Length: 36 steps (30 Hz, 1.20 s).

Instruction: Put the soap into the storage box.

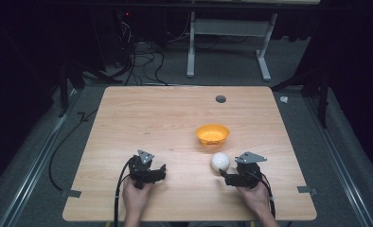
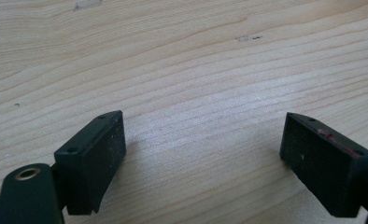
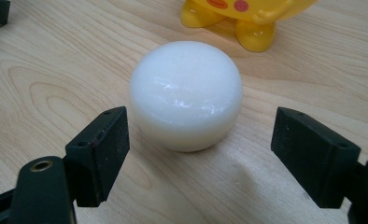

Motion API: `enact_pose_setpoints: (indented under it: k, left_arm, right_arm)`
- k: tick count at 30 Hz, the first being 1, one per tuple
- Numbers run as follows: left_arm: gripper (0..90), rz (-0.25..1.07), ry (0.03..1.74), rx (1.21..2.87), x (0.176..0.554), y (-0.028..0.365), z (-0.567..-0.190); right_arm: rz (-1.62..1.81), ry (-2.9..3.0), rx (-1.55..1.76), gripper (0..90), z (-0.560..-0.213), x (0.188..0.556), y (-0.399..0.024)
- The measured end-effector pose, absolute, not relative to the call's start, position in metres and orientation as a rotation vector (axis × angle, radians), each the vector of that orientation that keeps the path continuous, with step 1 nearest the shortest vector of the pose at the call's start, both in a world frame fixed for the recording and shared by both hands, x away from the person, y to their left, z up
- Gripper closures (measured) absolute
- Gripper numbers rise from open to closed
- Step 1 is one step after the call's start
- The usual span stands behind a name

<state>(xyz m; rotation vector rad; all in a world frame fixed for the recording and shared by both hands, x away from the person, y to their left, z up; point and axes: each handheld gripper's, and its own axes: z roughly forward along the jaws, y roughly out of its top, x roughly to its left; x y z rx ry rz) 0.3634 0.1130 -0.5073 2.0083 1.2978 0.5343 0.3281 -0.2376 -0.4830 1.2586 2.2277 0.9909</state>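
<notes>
Desk of pale wood, seen from the high view, carries a white rounded lump just on the person's side of a yellow bowl. The right hand-held gripper sits just beside the lump, nearer the person, and the left hand-held gripper rests well apart from it.

Left gripper view: the left hand-held gripper is spread wide and holds nothing, with bare wood between its jaws.

Right gripper view: the right hand-held gripper is released, its jaws wide to either side of the lump and touching nothing. The lump looks smooth, glossy and probably slippery, perhaps soft and light. Its flattened sides at mid-height seem the safest hold.
</notes>
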Motion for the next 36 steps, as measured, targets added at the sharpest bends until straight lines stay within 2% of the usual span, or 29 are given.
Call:
enact_pose_setpoints:
  k: [22, 36]
  left_arm:
    - [14.6, 0.534, 1.297, 2.009, 0.363, 0.113, -0.507]
    - [14.7, 0.534, 1.296, 2.008, 0.363, 0.113, -0.507]
  right_arm:
    - [0.993, 2.252, 1.274, 19.0, -0.493, 0.347, -0.22]
    - [0.937, 2.267, 1.292, 22.7, -0.5, 0.356, -0.212]
